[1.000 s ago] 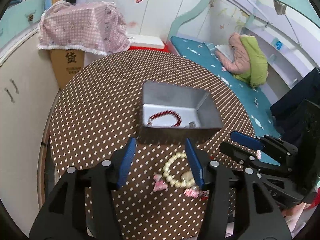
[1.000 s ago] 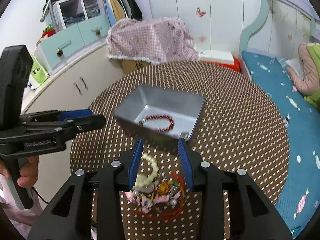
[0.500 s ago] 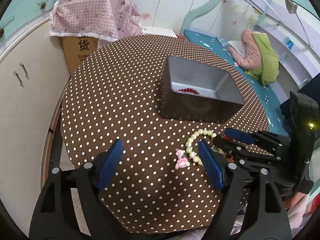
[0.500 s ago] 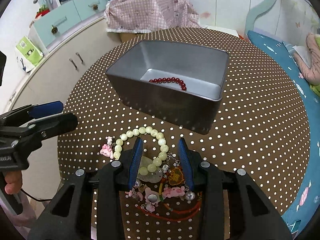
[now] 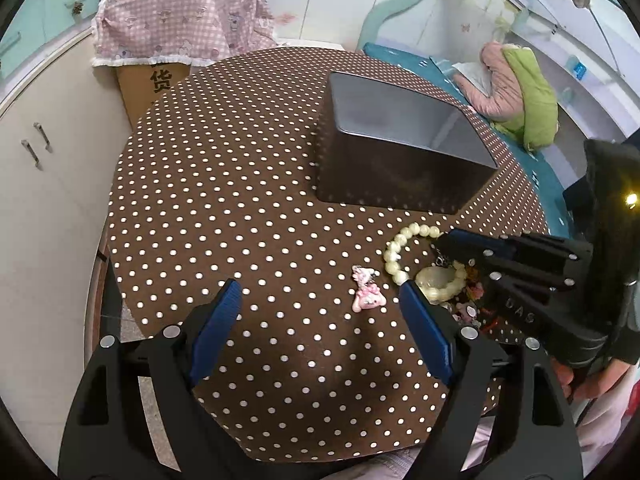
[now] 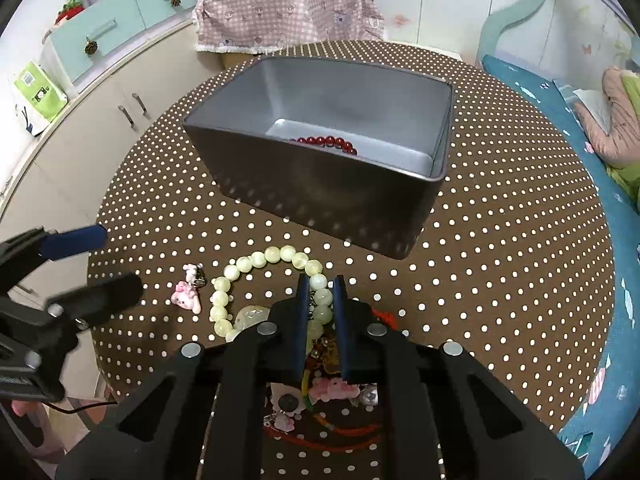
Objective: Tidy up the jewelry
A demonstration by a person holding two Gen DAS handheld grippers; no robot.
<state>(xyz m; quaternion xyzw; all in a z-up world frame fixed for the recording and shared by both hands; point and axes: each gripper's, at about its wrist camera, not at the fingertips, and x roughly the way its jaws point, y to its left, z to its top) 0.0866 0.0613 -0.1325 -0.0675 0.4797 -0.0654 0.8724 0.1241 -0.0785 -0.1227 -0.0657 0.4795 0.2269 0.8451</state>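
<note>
A pale green bead bracelet lies on the brown dotted table in front of a grey metal box. My right gripper is down on the table, its jaws nearly closed around the bracelet's right side. A red bead bracelet lies inside the box. A pink charm lies left of the bracelet. More jewelry in a pile sits under the right gripper. My left gripper is open and empty, above the table near the pink charm; the bracelet and box show there too.
The round table ends close behind both grippers. White cabinets stand to the left. A cardboard box under a pink cloth stands behind the table. A bed with clothes is to the right.
My right gripper has lowered onto the jewelry and its jaws have narrowed around the green bead bracelet. My left gripper has pulled back and opened wider.
</note>
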